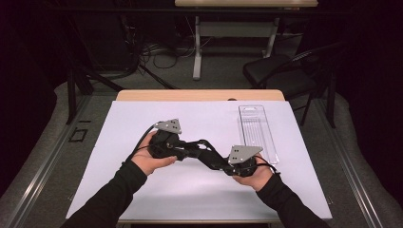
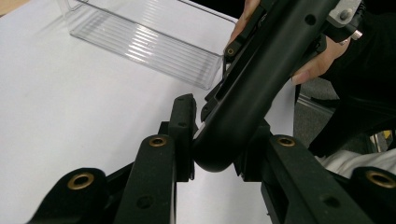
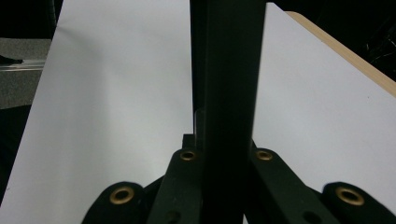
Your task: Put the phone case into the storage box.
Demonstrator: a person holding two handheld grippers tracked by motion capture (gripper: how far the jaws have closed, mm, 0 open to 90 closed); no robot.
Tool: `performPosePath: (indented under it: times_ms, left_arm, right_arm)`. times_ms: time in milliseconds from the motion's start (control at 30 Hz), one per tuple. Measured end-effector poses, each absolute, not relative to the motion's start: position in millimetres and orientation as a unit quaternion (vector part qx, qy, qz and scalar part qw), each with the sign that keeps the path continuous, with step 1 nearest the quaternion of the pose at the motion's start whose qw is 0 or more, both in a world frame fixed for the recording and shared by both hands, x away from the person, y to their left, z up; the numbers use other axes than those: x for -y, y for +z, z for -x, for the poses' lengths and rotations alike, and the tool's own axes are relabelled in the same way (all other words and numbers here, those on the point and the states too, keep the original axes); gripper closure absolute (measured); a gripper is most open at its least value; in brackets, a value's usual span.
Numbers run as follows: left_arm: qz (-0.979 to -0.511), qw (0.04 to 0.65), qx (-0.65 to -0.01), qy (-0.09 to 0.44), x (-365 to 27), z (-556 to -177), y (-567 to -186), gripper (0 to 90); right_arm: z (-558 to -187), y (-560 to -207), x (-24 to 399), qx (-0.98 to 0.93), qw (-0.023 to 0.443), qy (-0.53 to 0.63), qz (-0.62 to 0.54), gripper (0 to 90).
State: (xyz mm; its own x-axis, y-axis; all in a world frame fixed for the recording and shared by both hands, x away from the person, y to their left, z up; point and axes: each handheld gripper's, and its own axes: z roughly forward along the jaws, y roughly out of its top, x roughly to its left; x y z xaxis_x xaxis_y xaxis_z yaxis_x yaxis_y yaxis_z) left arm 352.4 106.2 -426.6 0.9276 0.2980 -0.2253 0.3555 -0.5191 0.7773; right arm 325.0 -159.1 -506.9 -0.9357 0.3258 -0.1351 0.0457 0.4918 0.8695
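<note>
Now right gripper (image 2: 219,154) between left jaws

clear ribbed glossy plastic tray (image 1: 256,130), matt white sheet (image 1: 142,190), pale wooden table edge (image 1: 199,95)

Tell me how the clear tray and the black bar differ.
The clear tray is see-through and ribbed; the black bar is opaque. The clear tray lies flat on the white sheet; the black bar is held above it. Nothing touches the clear tray; the right gripper is shut on the black bar, its rounded end between the left gripper's jaws. Both are long and narrow.
</note>
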Motion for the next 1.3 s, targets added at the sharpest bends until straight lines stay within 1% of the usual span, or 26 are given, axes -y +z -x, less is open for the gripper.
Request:
performPosePath:
  times_ms: [500,800,933,1000,1300]
  left_arm:
    - [-0.871,0.445,-0.203,-0.043,-106.7,-353.0,-427.1,75.6]
    - [-0.872,0.447,-0.194,-0.041,-107.0,-352.8,-426.6,77.7]
    - [-0.874,0.45,-0.178,-0.037,-106.6,-352.0,-425.8,78.0]
    - [-0.876,0.449,-0.173,-0.034,-106.9,-351.7,-425.1,77.8]
    - [-0.877,0.452,-0.161,-0.026,-107.2,-351.5,-425.2,75.4]
  right_arm:
    - [-325.0,-507.9,158.0,-0.855,0.14,0.488,-0.109,88.5]
    - [-325.9,-507.8,158.3,-0.854,0.13,0.492,-0.112,88.2]
    - [-327.1,-508.2,159.0,-0.854,0.119,0.494,-0.11,88.3]
    - [-327.5,-508.1,159.6,-0.854,0.11,0.497,-0.108,88.5]
    - [-327.5,-508.3,159.3,-0.853,0.106,0.5,-0.106,88.6]
